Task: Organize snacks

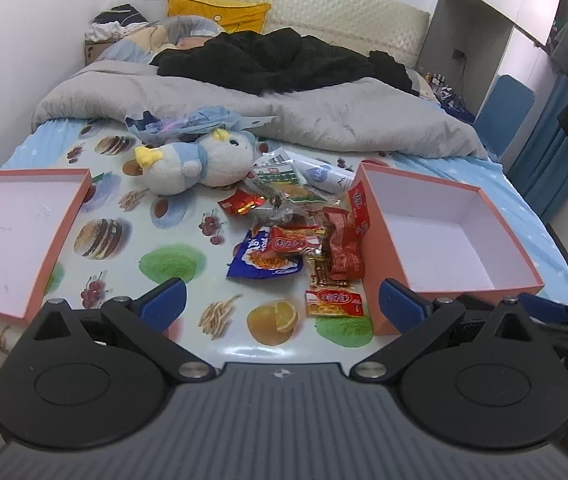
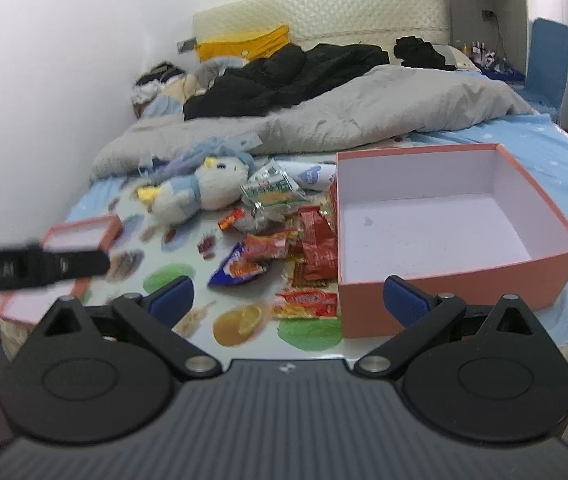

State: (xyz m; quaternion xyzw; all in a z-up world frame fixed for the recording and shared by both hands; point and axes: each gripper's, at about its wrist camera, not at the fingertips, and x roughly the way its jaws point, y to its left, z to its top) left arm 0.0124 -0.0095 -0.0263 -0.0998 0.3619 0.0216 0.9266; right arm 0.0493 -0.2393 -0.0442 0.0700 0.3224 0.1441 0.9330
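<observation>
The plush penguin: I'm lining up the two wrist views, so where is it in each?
Left wrist: plush penguin left of centre, upper middle, beside the snack pile.
Right wrist: plush penguin left of centre, mid-height.
Shared landmark: the deep pink box, right of the snacks.

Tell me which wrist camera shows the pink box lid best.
The left wrist view. There the pink box lid lies sharp at the left edge, with its white inside and rim mostly in frame. In the right wrist view the lid is blurred and farther off, and the dark body of the other gripper crosses in front of it.
</observation>
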